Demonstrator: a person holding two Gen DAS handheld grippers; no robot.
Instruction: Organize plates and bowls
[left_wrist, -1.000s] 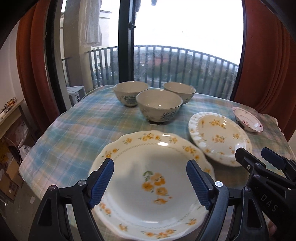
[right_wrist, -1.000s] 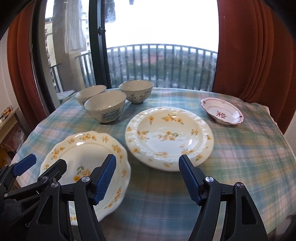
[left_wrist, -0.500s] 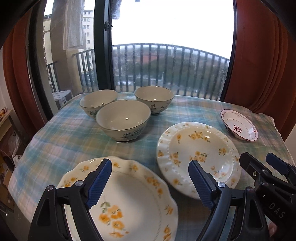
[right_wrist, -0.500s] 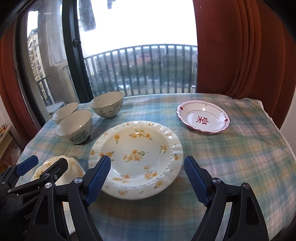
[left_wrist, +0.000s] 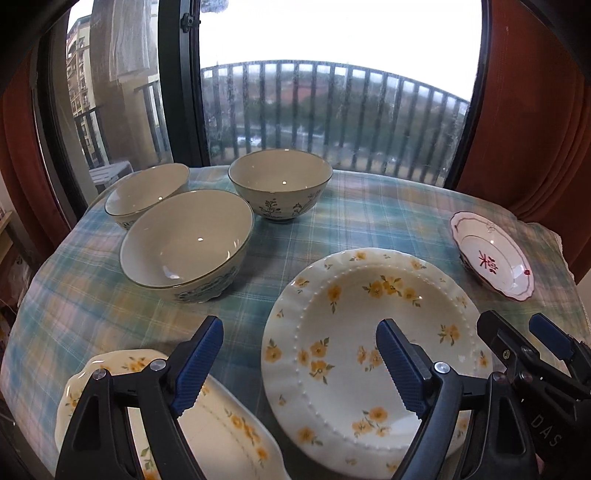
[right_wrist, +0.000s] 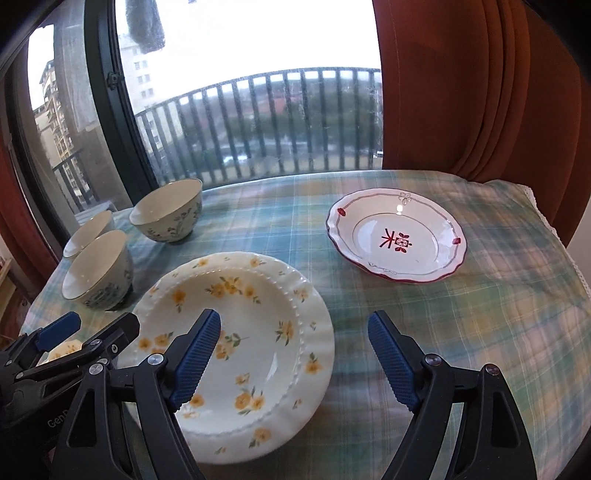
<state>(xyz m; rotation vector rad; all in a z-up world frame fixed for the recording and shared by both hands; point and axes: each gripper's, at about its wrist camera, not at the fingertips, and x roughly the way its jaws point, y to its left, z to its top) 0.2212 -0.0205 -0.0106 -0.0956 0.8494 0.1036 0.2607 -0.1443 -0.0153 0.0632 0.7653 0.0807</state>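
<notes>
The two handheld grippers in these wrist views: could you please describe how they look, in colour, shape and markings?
Both are alike. The left gripper and right gripper each have glossy black, clamp-like arms with triangular cut-outs and silver rivets. Their fingers carry blue ribbed pads. White lettering shows on the bodies, only partly readable: "DAS" on the right gripper, "Gen" on the left one. No cables or sleeves are visible.

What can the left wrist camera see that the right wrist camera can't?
Only the left view shows the cream flowered plate well; the right view catches just a sliver of it. Only the right view shows the red-rimmed plate head-on, plus more bare tablecloth. Both show three bowls, the white flowered plate, and both open grippers, the left and the right.
</notes>
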